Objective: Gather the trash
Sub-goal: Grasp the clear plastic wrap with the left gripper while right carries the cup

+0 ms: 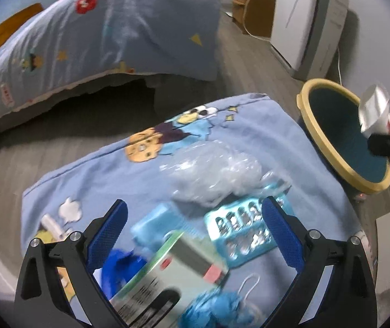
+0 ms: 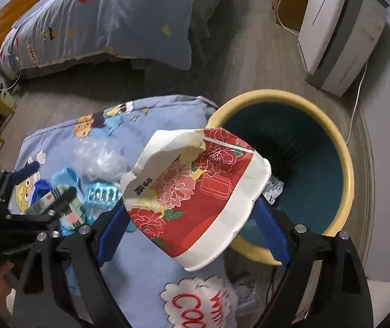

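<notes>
My right gripper (image 2: 192, 213) is shut on a crushed red and white paper cup (image 2: 195, 188) with a flower print, held at the near rim of the yellow-rimmed, dark blue bin (image 2: 342, 147). In the left wrist view the cup (image 1: 374, 109) shows over the bin (image 1: 315, 134). My left gripper (image 1: 195, 218) is open above a green and grey box (image 1: 167, 270) on the blue cartoon cushion (image 1: 249, 131). A blister pack (image 1: 241, 232), clear plastic wrap (image 1: 214, 175) and blue scraps (image 1: 214, 309) lie around it.
A bed with a blue cartoon quilt (image 1: 107, 27) stands behind. A white appliance (image 1: 298, 19) and cable stand by the right wall, with a wooden cabinet (image 1: 252, 2) beyond. Grey wood floor (image 1: 249, 63) lies between.
</notes>
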`<state>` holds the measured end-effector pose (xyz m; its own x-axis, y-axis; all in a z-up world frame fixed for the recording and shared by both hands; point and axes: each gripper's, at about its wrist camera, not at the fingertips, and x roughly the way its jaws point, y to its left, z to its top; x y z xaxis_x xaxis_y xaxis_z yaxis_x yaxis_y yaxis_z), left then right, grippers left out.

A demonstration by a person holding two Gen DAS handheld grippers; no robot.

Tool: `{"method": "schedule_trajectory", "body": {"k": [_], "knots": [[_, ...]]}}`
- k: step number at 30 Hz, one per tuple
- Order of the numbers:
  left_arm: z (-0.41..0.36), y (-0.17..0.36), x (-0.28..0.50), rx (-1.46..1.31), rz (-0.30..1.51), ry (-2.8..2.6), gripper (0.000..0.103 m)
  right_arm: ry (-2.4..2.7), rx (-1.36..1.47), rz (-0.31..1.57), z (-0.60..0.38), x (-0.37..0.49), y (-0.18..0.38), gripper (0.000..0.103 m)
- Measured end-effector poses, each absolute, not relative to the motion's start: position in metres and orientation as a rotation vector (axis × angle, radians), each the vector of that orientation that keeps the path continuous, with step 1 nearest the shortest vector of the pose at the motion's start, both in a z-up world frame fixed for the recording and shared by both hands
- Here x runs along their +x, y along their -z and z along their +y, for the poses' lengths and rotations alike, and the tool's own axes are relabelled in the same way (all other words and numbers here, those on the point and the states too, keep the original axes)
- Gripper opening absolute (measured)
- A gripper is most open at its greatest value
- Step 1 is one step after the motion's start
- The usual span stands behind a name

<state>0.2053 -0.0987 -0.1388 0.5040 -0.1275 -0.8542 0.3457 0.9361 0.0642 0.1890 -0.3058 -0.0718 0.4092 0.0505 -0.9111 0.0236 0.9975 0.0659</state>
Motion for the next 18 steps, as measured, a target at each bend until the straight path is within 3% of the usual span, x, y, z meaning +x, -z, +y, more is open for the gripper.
{"method": "schedule_trajectory", "body": {"k": [14,16,18], "knots": [[-0.139,0.183,0.240,0.310,1.113,0.342,0.093,-0.019,0.119,1.156,-0.321,0.194,0.075,0.086],[-0.139,0.187,0.241,0.320,1.119,0.346,0.069,-0.015,0.119,1.160,-0.322,0.195,0.077,0.086],[-0.137,0.187,0.240,0.310,1.118,0.361,0.063,-0.012,0.119,1.160,-0.323,0.195,0.078,0.085]]}}
